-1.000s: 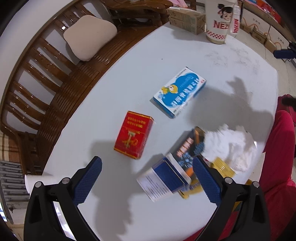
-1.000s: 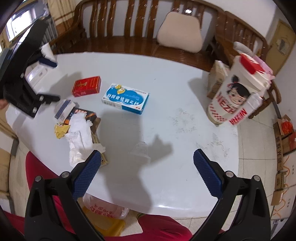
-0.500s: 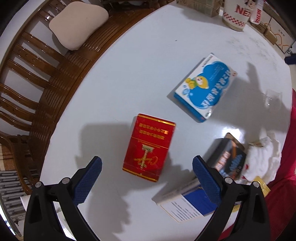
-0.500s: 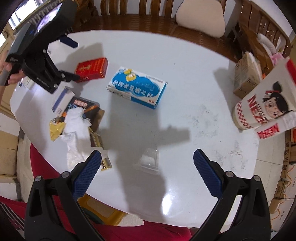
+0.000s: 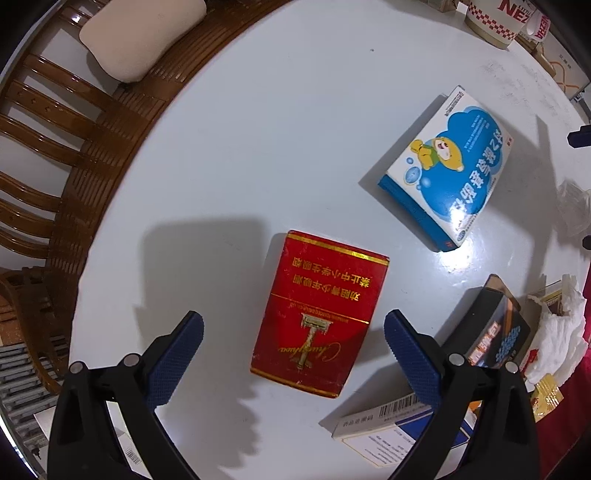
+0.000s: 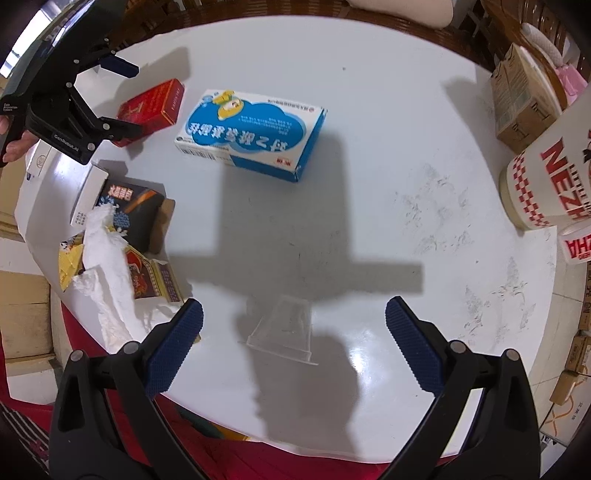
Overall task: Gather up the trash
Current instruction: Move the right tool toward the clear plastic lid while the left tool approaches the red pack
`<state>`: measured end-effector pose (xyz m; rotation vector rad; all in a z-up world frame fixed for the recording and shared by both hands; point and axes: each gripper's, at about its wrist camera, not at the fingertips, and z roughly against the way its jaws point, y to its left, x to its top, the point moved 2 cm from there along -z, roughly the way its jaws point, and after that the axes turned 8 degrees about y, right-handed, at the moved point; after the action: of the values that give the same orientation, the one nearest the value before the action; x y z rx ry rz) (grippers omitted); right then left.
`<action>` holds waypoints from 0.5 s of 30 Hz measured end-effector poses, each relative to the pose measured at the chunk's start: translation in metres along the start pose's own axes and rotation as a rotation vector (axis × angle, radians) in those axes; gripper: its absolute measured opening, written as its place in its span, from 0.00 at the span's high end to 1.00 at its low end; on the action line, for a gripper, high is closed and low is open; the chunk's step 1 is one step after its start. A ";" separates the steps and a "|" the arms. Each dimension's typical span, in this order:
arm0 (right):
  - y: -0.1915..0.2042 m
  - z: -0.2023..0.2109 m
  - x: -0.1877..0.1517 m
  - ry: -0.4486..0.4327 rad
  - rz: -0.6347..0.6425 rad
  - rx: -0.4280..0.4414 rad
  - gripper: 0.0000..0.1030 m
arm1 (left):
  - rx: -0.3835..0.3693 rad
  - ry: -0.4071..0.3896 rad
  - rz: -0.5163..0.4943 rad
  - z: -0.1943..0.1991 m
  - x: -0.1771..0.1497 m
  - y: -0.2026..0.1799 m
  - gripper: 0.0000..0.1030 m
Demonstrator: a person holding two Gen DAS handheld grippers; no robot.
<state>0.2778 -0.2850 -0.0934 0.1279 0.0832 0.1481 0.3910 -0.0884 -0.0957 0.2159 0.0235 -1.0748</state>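
My left gripper (image 5: pixel 293 345) is open, its jaws either side of a red cigarette pack (image 5: pixel 320 314) lying flat on the white round table (image 5: pixel 258 129). My right gripper (image 6: pixel 293 336) is open above a small clear plastic cup (image 6: pixel 284 328) lying on its side on the table. A blue and white medicine box (image 5: pixel 447 166) lies further in, also in the right wrist view (image 6: pixel 251 134). The left gripper (image 6: pixel 122 99) shows over the red pack (image 6: pixel 153 109) in the right wrist view.
A heap of trash sits at the table's near edge: crumpled white tissue (image 6: pixel 107 266), a dark box (image 6: pixel 133 210), a white and blue box (image 5: pixel 399 432), yellow wrappers (image 6: pixel 70 266). A large NEZHA cup (image 6: pixel 554 173) stands at the right. A wooden bench with a cushion (image 5: pixel 140 33) curves behind.
My left gripper has moved down over the red pack, which now sits between its jaws. My right gripper has dropped toward the clear cup, now between its fingers.
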 end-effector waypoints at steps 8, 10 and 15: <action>-0.005 -0.021 0.002 0.051 -0.016 0.014 0.25 | -0.022 0.022 -0.014 -0.011 0.004 0.002 0.07; -0.005 -0.026 0.002 0.058 -0.016 0.012 0.29 | -0.016 0.022 -0.024 -0.013 0.005 0.002 0.07; -0.003 -0.030 0.000 0.070 -0.017 0.004 0.37 | -0.025 0.013 -0.021 -0.014 0.006 0.005 0.07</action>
<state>0.2754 -0.2841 -0.1235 0.1258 0.1541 0.1351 0.3993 -0.0886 -0.1093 0.2006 0.0513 -1.0939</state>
